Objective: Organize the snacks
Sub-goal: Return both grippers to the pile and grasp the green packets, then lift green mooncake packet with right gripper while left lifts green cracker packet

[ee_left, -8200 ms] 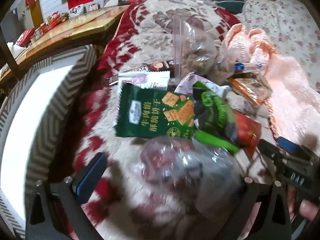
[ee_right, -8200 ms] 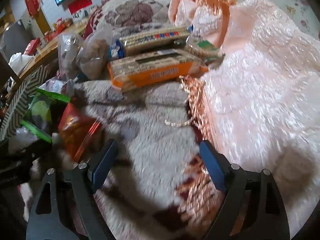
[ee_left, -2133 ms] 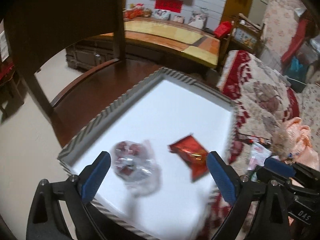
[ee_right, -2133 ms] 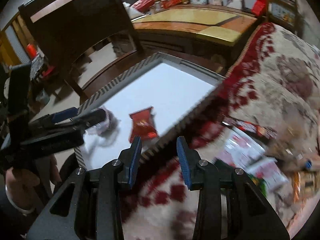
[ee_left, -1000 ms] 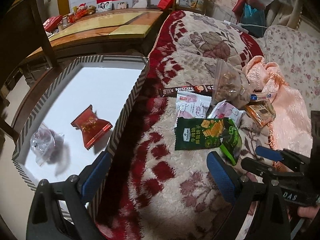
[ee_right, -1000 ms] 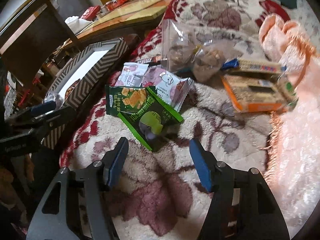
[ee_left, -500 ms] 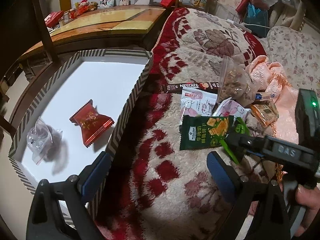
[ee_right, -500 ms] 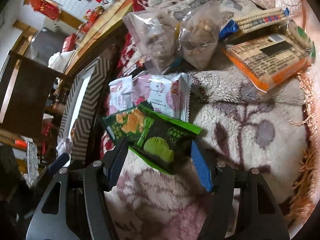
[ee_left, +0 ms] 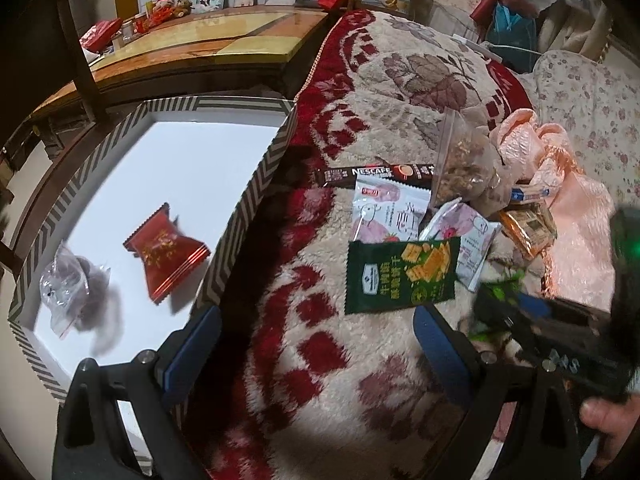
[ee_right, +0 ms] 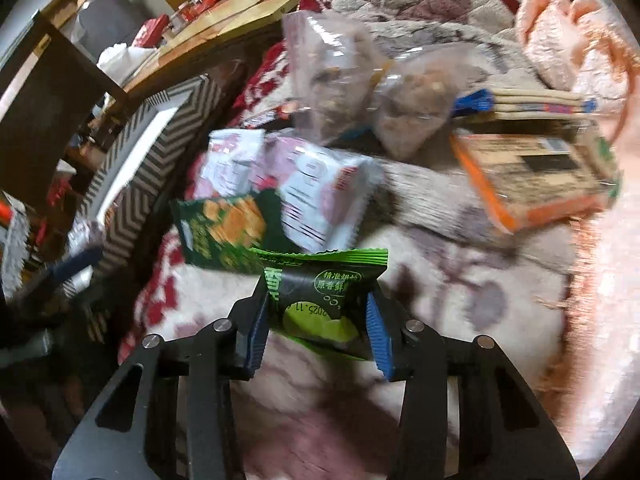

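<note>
Item one: we are gripping a green-and-black snack packet (ee_right: 326, 294) in our right gripper (ee_right: 318, 334). Its blue fingers (ee_right: 378, 330) have just been closing and are now pressing on the packet's two sides. The packet is glossy black in the middle, with bright green crimped edges, a round green label with white characters, a printed date and a pale green shape low on its face. It is sitting at 6 o'clock in the right wrist view, tilted slightly, above the red-and-cream plush blanket (ee_left: 360, 376).

Item two: a dark green cracker packet (ee_left: 400, 276) showing golden square crackers is lying flat on the blanket, just at 10 o'clock of the held packet.

Item three: two pale pink-and-white packets (ee_left: 390, 212) are lying at 12 o'clock of the cracker packet, one overlapping its top edge.

Item four: clear bags of brown bits (ee_right: 360, 84) are standing farther out, with a Nescafe stick (ee_left: 372, 174) beside them and an orange-edged pack (ee_right: 536, 178) at 2 o'clock.

Item five: a chevron-edged box (ee_left: 256, 184) is sitting at 9 o'clock in the left wrist view, holding a red packet (ee_left: 166, 254) and a clear bag of dark pieces (ee_left: 72, 292) on its white floor.

Item six: our left gripper (ee_left: 316, 344) is hovering over the blanket beside the box, fingers (ee_left: 436, 344) spread wide with nothing between them.
</note>
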Available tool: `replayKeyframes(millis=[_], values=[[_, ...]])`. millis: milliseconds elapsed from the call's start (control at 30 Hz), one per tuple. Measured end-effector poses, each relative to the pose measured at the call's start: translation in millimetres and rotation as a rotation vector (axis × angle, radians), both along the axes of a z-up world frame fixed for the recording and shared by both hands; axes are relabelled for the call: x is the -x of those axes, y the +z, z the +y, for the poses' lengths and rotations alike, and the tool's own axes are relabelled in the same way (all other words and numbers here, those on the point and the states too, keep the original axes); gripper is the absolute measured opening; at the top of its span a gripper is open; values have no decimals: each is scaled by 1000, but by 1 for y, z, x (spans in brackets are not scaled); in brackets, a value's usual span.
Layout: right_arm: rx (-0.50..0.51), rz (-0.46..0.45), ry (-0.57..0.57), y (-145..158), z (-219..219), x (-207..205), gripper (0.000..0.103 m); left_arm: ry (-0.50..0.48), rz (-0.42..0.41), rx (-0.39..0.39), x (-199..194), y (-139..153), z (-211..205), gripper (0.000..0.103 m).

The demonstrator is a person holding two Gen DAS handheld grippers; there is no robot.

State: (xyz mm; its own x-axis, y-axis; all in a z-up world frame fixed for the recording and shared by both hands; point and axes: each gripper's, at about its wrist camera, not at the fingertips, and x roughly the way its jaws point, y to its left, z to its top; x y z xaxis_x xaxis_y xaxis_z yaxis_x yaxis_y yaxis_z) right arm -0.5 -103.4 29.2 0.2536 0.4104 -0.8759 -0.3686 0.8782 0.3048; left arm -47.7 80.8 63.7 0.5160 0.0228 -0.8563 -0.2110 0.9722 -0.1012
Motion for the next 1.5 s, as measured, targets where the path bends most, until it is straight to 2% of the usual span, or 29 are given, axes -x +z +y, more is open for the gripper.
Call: replayKeyframes(millis=[133,233,467,667,833,1033,1133,1167,1200,1233,1333,1500], values=[[49,4,-19,0,-30,4,42,-14,14,40,-14,-5,-11,98],[32,25,-53,-2,-48,3,42,-39,26,61,-23,-11,-23,98],[38,28,-25,-9,-44,5,42,-87,70,77,-40,-23,-30,98],[-9,50,-50,-12,-50,2,42,-47,96,128,-53,-36,-31,98],[-3,48,-42,-12,-50,3,44,-67,110,106,-62,-42,-44,98],[14,42,-41,-11,-45,3,50,-60,112,86,-69,-49,-46,98],[36,14,-27,-10,-42,5,50,-64,99,98,-68,-48,-44,89],[46,3,-13,-10,-41,6,49,-69,95,98,-66,-48,-43,86],[57,-6,-5,-9,-40,7,42,-72,90,102,-65,-47,-41,83],[64,-15,0,-8,-40,7,41,-73,86,108,-63,-46,-39,80],[60,-13,9,-7,-41,8,40,-78,89,132,-55,-43,-33,78],[46,-24,33,1,-37,13,39,-73,76,130,-36,-33,-24,77]])
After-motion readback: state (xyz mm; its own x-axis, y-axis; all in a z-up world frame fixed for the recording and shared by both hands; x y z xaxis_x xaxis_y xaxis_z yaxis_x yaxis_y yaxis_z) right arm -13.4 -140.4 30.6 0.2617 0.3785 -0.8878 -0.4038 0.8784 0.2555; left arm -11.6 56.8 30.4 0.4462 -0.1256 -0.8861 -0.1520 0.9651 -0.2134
